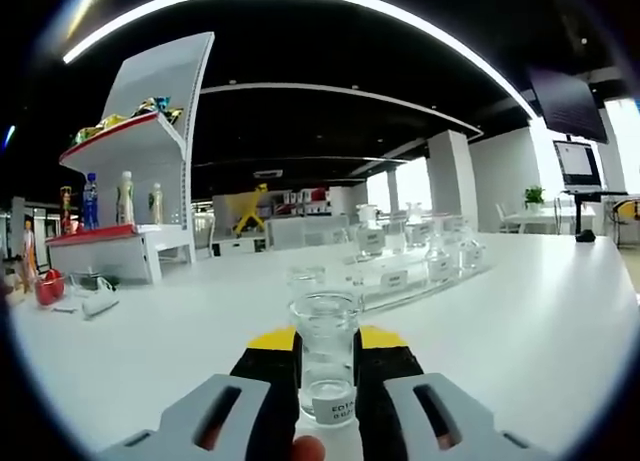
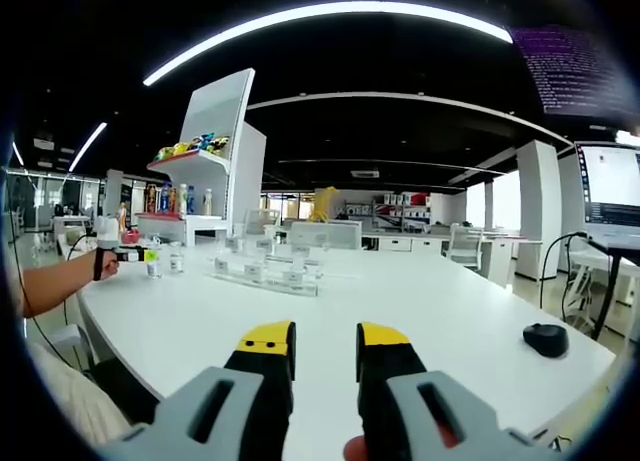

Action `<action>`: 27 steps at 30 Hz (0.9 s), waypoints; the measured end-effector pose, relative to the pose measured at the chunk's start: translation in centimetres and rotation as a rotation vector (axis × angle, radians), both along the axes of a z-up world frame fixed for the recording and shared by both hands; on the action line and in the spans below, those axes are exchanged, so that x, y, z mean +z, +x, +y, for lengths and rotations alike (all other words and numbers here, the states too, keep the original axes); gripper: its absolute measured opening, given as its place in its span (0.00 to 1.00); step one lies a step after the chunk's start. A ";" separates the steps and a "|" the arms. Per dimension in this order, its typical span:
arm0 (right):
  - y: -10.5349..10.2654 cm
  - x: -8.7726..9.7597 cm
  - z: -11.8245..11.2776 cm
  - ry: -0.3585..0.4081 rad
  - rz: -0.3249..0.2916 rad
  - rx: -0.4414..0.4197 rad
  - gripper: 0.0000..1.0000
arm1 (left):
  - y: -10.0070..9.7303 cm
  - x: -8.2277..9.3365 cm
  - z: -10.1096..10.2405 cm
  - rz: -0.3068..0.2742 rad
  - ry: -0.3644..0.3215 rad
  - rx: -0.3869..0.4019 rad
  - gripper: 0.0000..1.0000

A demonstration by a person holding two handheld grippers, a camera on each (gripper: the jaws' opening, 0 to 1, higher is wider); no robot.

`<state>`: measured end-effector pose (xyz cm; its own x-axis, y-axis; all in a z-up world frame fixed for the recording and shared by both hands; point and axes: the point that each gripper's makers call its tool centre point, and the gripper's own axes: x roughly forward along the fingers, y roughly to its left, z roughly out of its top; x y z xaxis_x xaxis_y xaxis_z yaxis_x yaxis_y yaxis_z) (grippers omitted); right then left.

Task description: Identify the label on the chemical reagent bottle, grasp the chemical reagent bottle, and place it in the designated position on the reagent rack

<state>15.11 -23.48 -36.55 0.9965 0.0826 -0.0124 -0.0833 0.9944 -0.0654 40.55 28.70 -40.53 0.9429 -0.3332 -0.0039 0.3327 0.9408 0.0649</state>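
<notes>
My left gripper (image 1: 327, 366) is clamping a clear glass reagent bottle (image 1: 326, 353) upright between its yellow-tipped jaws, the white label (image 1: 333, 410) facing me, its print too small to read. Just beyond it the clear reagent rack (image 1: 415, 271) is sitting on the white table (image 1: 520, 321), holding other labelled bottles. My right gripper (image 2: 325, 366) is hovering over the table with its jaws apart, gripping nothing. Farther off, a black mouse (image 2: 546, 339) is lying near the table edge.
</notes>
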 end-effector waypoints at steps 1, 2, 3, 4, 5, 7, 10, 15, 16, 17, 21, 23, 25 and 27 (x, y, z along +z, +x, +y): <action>0.0 0.0 0.0 0.000 0.000 0.000 0.24 | 0.0 0.0 0.1 -0.001 -0.006 0.001 0.19; 0.0 0.0 0.1 0.000 0.000 0.001 0.24 | 0.0 0.0 0.1 -0.001 -0.016 0.004 0.19; 0.0 0.0 0.1 -0.001 -0.001 0.002 0.24 | 0.0 0.0 0.2 0.000 -0.022 0.005 0.19; 0.0 0.1 0.2 -0.002 -0.001 0.003 0.24 | 0.0 0.0 0.2 0.000 -0.028 0.007 0.19; 0.0 0.1 0.2 -0.002 -0.001 0.003 0.24 | 0.0 0.0 0.2 -0.002 -0.028 0.009 0.19; 0.1 0.2 0.2 -0.002 -0.002 0.004 0.24 | -0.1 0.1 0.0 -0.004 -0.022 0.010 0.19; 0.0 0.3 0.1 -0.002 -0.004 0.002 0.24 | 0.0 0.0 0.0 -0.003 -0.018 0.007 0.19; 0.1 0.4 0.3 -0.004 -0.004 0.003 0.24 | 0.0 0.1 -0.3 -0.002 -0.011 0.006 0.19; 0.1 0.5 0.3 -0.004 -0.005 0.003 0.24 | -0.1 0.2 -0.3 -0.003 -0.009 0.002 0.19; 0.1 0.5 0.4 -0.005 -0.005 0.005 0.24 | -0.2 0.3 -0.4 -0.003 -0.017 -0.003 0.19; 0.2 0.5 0.6 -0.006 -0.004 0.010 0.24 | -0.5 0.8 -0.4 -0.004 -0.033 -0.007 0.18; 0.2 0.5 0.7 -0.006 -0.004 0.011 0.24 | -0.7 1.1 -0.3 -0.006 -0.032 -0.007 0.18; 0.2 0.5 0.7 -0.006 -0.005 0.012 0.24 | -0.9 1.4 -0.2 -0.008 -0.031 -0.007 0.18; 0.2 0.5 0.8 -0.006 -0.004 0.014 0.24 | -1.1 1.8 -0.2 -0.012 -0.026 -0.005 0.18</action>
<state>15.32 -22.66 -36.05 0.9953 0.0961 -0.0086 -0.0965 0.9927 -0.0719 39.47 28.54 -38.71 0.9412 -0.3376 0.0158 0.3366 0.9406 0.0447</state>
